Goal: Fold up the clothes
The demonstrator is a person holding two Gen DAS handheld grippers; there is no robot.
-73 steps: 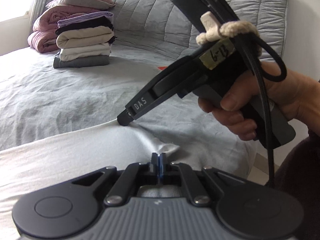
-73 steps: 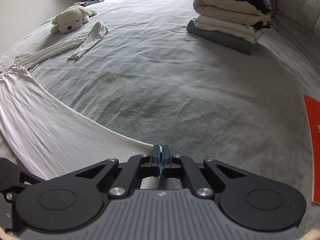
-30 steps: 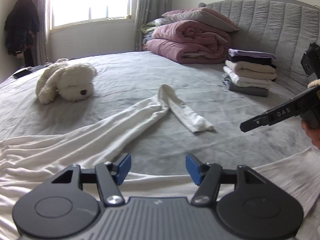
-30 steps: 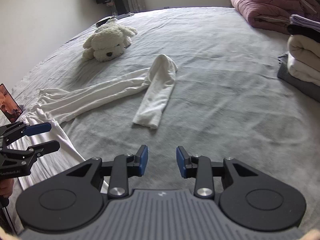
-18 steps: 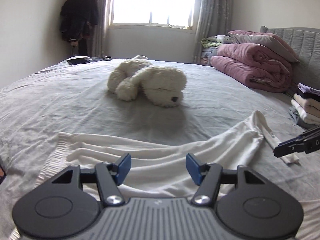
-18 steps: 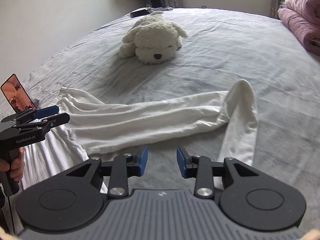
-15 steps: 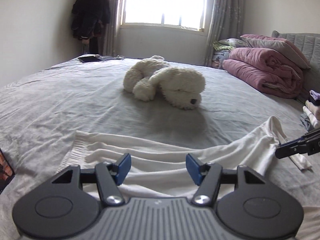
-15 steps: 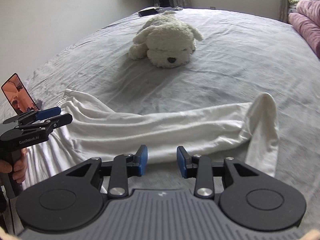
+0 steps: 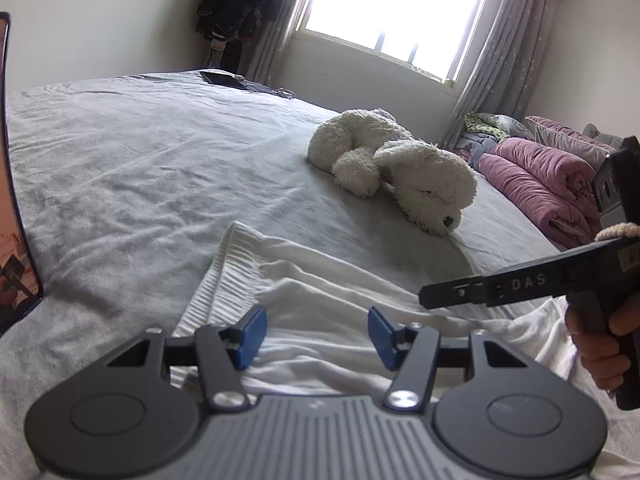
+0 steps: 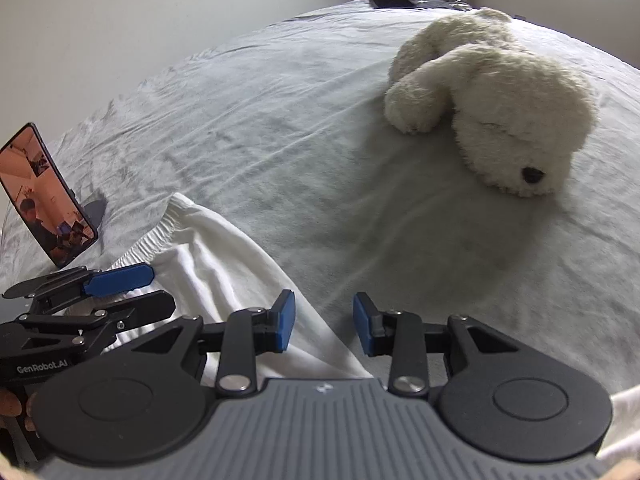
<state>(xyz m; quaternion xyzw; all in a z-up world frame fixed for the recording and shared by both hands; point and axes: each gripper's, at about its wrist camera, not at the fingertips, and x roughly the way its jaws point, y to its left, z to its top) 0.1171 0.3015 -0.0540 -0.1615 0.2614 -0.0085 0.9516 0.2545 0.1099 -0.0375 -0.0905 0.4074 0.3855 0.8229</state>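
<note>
White trousers lie spread on the grey bed, their ribbed elastic waistband toward the left. My left gripper hovers low over the cloth just behind the waistband. Its jaws are closing, and its blue pads stand apart with cloth below them, not pinched. In the right wrist view the trousers run under my right gripper, which is open above their upper edge. The left gripper shows there at the left, by the waistband. The right gripper reaches in side-on in the left wrist view.
A white plush dog lies on the bed beyond the trousers. A phone stands propped at the left near the waistband. Rolled pink duvets sit at the far right, and a dark tablet lies at the far bed edge.
Both grippers have swept left along the trousers, from the legs to the waistband end. The plush dog looms closer and the phone has come into view. Left jaws narrowed slightly.
</note>
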